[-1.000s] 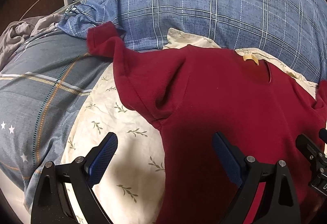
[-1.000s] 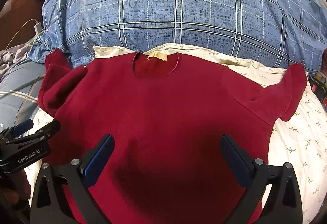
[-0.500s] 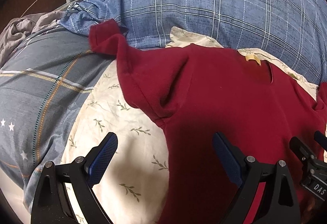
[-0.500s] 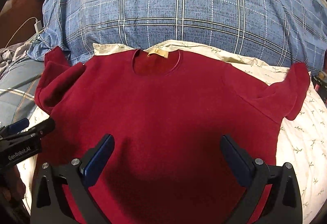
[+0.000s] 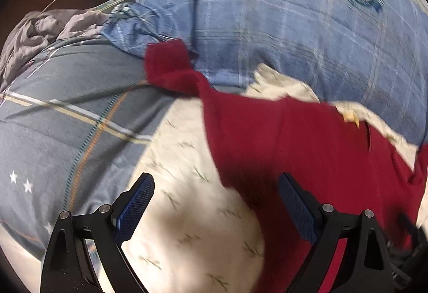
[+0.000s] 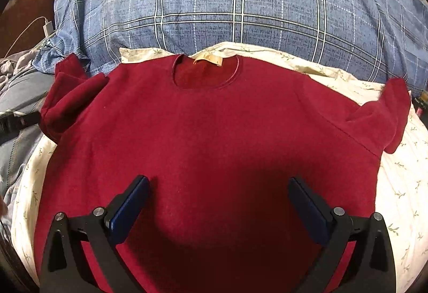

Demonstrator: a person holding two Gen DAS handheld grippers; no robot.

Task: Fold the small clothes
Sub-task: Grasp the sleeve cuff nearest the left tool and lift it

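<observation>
Both hand-held grippers [image 5: 215, 203] [image 6: 218, 206] agape, empty; red sweater [image 6: 208, 138] flat, sleeve edges free

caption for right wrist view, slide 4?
Open right gripper above a red sweater spread flat on floral bedding.

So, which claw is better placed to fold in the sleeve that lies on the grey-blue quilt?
Probably the left claw. It is open over the sweater edge on that side, and the sleeve lies just ahead. The right claw, also open, hangs over the middle of the sweater.
</observation>
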